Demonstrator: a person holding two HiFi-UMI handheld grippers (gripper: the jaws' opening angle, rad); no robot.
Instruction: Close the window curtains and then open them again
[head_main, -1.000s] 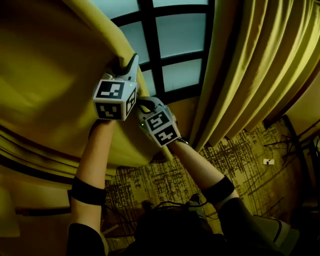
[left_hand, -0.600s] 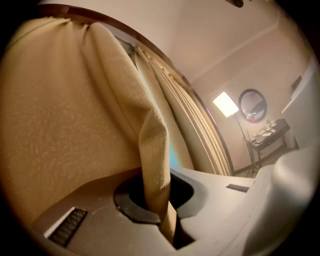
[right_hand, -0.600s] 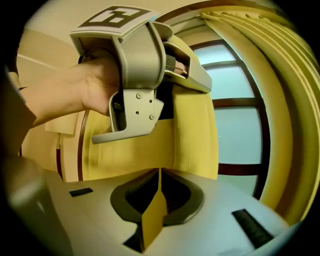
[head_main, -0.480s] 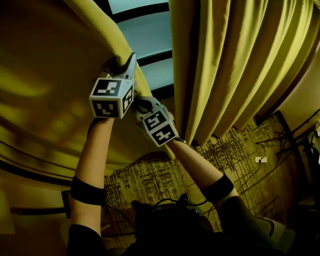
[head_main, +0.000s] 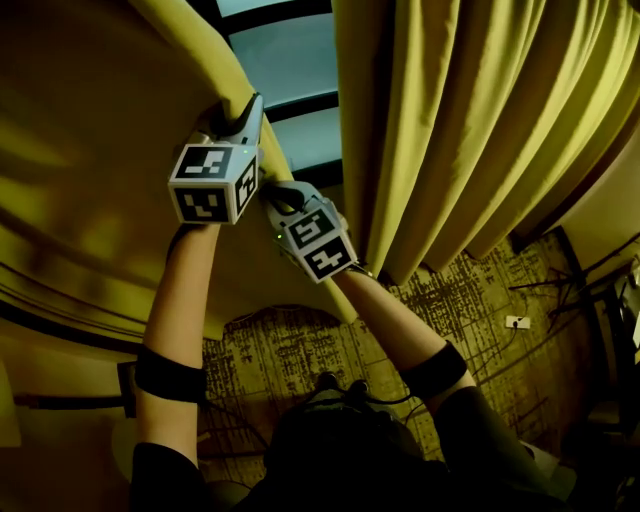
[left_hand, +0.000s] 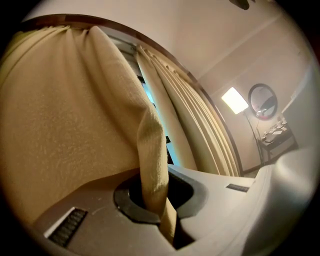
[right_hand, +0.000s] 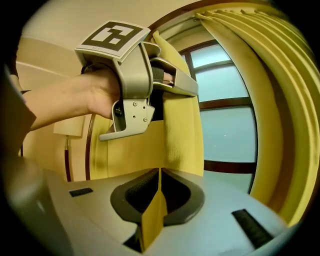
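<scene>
The left yellow curtain (head_main: 90, 150) is drawn out toward the right curtain (head_main: 460, 130), and only a narrow strip of window (head_main: 290, 60) shows between them. My left gripper (head_main: 240, 118) is shut on the left curtain's leading edge. That edge runs as a fold (left_hand: 150, 150) down into the closed left gripper (left_hand: 155, 200). Just below it, my right gripper (head_main: 275, 195) is shut on the same edge. In the right gripper view a thin flap of cloth (right_hand: 154, 215) sits pinched in the right gripper (right_hand: 159, 187), with the left gripper (right_hand: 135, 75) above it.
Patterned carpet (head_main: 470, 300) lies below, with a wall socket (head_main: 515, 322) and cables at the right. The left gripper view shows a lit lamp (left_hand: 235, 100), a round mirror (left_hand: 263, 100) and a small table (left_hand: 275, 140) beyond the right curtain (left_hand: 200, 135).
Both grippers have carried the left curtain's edge toward the right curtain, and the window gap has narrowed from wide panes to a slim strip. Over the last half second they barely moved.
</scene>
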